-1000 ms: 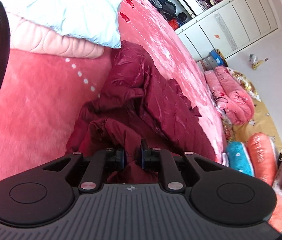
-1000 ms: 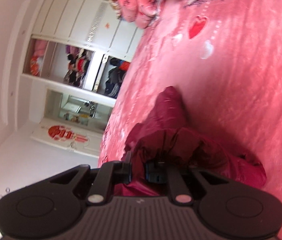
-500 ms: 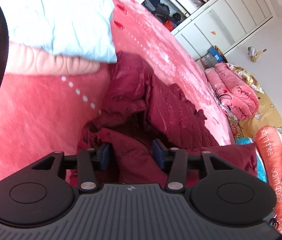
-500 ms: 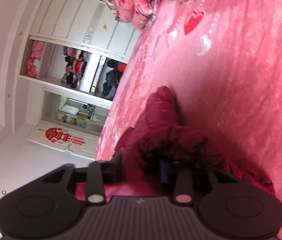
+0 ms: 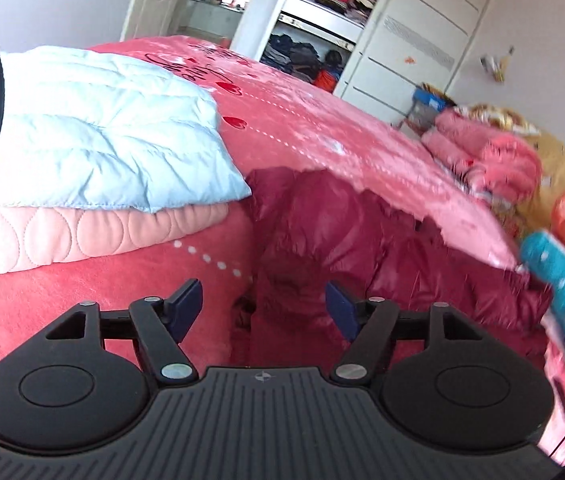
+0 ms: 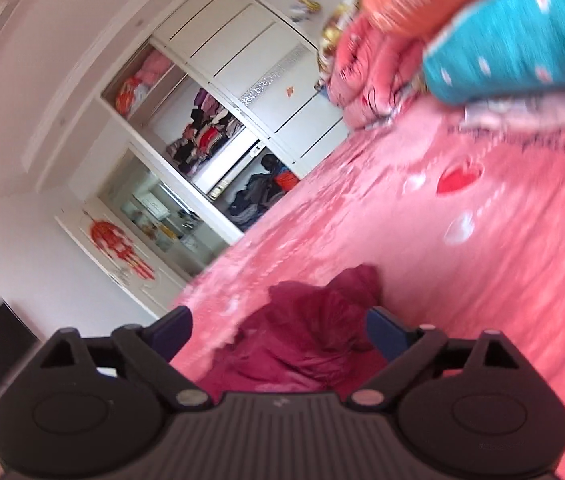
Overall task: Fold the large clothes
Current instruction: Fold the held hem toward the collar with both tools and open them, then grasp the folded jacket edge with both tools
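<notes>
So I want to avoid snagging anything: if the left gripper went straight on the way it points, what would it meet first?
Most likely the dark red padded jacket lying on the pink bedspread. The left gripper, jaws opening and holding nothing, points at it; depth is uncertain.

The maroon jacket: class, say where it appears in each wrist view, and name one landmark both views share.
Left wrist: the maroon jacket lies centre to lower right, beyond the opening jaws, beside the blue quilt.
Right wrist: jacket at bottom centre, between the opening jaws, untouched.
Shared landmark: the open wardrobe.
</notes>
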`<action>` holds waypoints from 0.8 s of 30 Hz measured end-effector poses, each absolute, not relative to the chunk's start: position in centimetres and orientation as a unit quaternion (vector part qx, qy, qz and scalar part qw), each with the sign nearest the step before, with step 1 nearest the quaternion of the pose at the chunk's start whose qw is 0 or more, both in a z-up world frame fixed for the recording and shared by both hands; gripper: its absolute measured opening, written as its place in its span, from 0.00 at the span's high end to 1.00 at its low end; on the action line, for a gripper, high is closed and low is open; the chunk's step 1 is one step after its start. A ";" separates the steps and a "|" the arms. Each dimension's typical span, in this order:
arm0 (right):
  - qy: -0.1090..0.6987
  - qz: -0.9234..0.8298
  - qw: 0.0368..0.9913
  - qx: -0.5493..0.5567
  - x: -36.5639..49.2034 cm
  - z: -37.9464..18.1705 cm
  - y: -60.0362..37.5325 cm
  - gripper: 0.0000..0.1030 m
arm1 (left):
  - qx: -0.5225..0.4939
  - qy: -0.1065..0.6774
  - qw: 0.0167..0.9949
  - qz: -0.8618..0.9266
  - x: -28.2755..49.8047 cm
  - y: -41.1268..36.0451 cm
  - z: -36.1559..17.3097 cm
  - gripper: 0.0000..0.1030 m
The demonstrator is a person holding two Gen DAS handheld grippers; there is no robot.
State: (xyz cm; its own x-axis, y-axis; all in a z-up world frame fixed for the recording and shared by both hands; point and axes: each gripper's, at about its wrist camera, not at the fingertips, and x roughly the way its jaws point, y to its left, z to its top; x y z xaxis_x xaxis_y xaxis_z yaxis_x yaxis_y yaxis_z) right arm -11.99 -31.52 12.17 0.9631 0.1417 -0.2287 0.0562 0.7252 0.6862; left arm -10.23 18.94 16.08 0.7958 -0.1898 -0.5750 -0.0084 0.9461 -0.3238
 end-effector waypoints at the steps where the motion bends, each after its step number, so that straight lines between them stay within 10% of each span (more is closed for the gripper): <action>1: 0.141 0.014 0.928 0.343 -11.9 12.2 -31.1 0.08 | -0.143 0.317 0.936 -0.048 -10.1 18.3 15.8 0.18; 24: 0.203 0.039 0.974 0.097 -4.0 6.8 -27.5 0.09 | -0.007 0.278 0.958 -0.066 -3.4 15.0 13.3 0.05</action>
State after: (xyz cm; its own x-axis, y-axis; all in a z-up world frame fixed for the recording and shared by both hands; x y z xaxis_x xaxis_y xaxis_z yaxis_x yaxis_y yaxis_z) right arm -3.98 -27.55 6.84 0.9147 0.1147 -0.3875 -0.0359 0.9782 0.2047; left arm -3.44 15.04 13.33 0.8368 -0.1296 -0.5320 0.1223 0.9913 -0.0491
